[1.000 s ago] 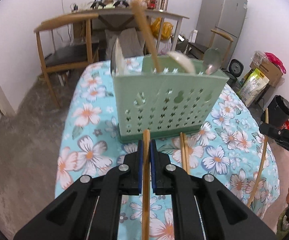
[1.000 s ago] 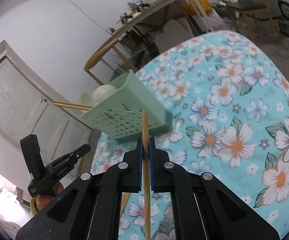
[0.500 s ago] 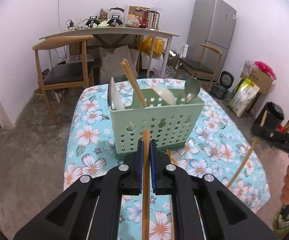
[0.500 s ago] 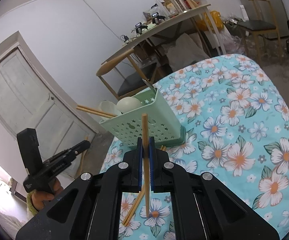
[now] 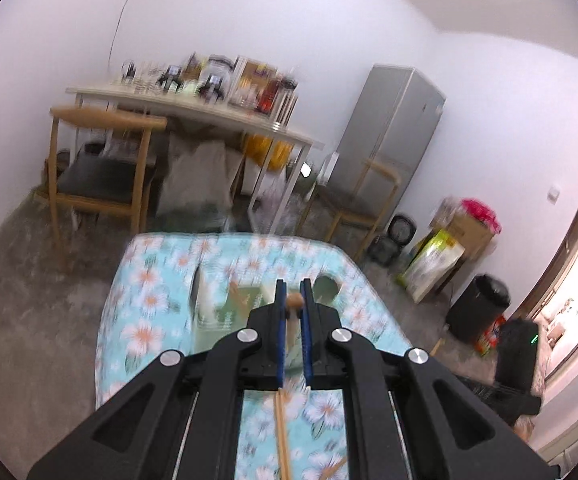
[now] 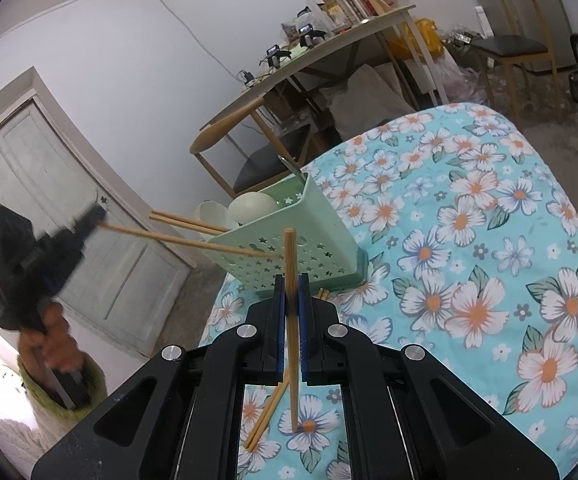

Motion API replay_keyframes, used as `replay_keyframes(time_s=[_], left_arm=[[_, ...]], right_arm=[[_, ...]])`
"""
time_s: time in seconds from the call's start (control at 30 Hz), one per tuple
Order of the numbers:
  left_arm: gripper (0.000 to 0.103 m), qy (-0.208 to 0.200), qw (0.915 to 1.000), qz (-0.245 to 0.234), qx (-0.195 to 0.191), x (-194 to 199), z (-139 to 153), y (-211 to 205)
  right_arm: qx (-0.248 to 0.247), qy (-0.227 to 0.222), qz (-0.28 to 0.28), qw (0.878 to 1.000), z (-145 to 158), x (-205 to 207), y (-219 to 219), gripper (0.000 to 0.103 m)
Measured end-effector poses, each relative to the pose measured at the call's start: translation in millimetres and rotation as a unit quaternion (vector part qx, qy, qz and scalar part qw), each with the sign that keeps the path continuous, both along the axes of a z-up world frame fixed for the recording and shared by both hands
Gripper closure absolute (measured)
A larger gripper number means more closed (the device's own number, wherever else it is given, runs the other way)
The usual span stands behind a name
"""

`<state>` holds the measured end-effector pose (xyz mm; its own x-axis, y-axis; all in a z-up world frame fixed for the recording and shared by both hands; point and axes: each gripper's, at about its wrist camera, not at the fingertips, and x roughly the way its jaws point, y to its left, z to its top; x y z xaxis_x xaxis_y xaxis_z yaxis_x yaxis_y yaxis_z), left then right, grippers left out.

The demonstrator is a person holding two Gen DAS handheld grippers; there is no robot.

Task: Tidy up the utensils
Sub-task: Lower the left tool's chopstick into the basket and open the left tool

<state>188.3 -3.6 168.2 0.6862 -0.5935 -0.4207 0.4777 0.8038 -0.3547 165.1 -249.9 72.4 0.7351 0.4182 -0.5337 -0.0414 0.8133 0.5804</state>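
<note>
Table, caddy, two grippers, each pinching one chopstick.

The floral table (image 6: 489,208) carries the green caddy (image 6: 289,248), already holding spoons and chopsticks. The left gripper (image 5: 293,300) clamps a chopstick (image 6: 193,242) whose tip lies before the caddy wall. The right gripper (image 6: 291,300) clamps an upright chopstick (image 6: 291,280). Loose chopsticks (image 6: 267,414) lie on the cloth.

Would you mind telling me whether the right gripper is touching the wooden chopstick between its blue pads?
Touching. The right wrist view shows the right gripper with both pads pressed against the wooden chopstick, no gap either side.
</note>
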Motion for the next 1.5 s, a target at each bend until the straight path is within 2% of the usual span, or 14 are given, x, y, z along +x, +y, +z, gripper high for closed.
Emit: replay_keyframes(time_s=[0.17,0.3,0.63,0.8,1.07,1.4,1.47,1.5], left_arm=[[0.097,-0.047,0.9989,0.004,-0.005,2.7,33.3,-4.3],[0.097,-0.073,0.9972,0.016,0.0,11.6,49.4,-6.7],[0.097,-0.107,0.9929,0.049,0.017,41.9,67.6,-15.4],[0.097,-0.106,0.9921,0.065,0.015,59.1,59.1,-16.9],[0.097,-0.083,0.9925,0.089,0.01,81.5,23.5,-24.4],[0.096,-0.081,0.993,0.085,-0.014,94.3,-19.8,-28.1],[0.088,-0.069,0.9942,0.08,-0.02,95.2,-24.3,-26.6],[0.075,-0.066,0.9942,0.081,-0.026,93.8,-25.9,-24.7]], right_arm=[[0.002,0.0,-0.004,1.0,-0.4,-0.1,-3.3,0.099],[0.005,0.002,-0.005,1.0,-1.6,0.8,-6.5,0.099],[0.009,0.006,-0.009,1.0,-4.1,3.3,-12.4,0.099],[0.011,0.01,-0.011,1.0,-7.0,5.6,-15.1,0.099],[0.011,0.016,-0.012,1.0,-9.0,7.9,-17.6,0.099],[0.007,0.02,-0.011,1.0,-8.8,7.2,-15.1,0.099],[0.005,0.02,-0.011,1.0,-8.5,7.2,-14.4,0.099],[0.004,0.021,-0.011,1.0,-8.8,7.4,-14.2,0.099]])
